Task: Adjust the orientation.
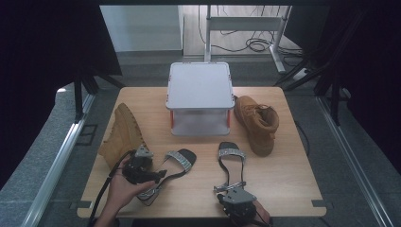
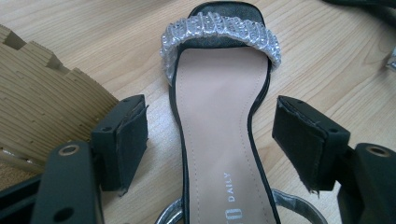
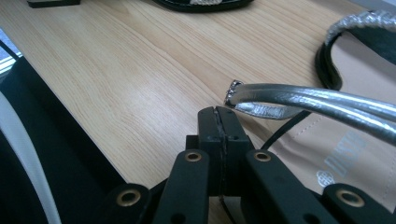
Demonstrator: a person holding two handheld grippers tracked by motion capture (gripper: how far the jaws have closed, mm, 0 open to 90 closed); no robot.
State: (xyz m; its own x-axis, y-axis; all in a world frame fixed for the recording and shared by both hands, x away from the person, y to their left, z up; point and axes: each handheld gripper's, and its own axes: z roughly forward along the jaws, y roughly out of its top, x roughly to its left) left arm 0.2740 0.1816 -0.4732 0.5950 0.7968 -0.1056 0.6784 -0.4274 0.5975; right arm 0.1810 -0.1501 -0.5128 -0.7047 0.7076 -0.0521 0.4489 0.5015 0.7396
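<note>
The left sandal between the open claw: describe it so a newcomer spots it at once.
Start at the grey lidded box mid-table, then come toward the near left corner. The left sandal lies there beside the tipped tan boot; unlike its twin, it sits under the left claw.

Glittery-strapped sandal [image 2: 219,140] on matt pale wood-grain table [image 2: 327,60].

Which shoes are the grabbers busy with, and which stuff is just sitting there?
In the job:
- left sandal, lying between the open left gripper jaws
- right sandal, its silver strap beside the shut right gripper

Just lying about:
- tan boot on its side
- upright tan boot
- grey box
</note>
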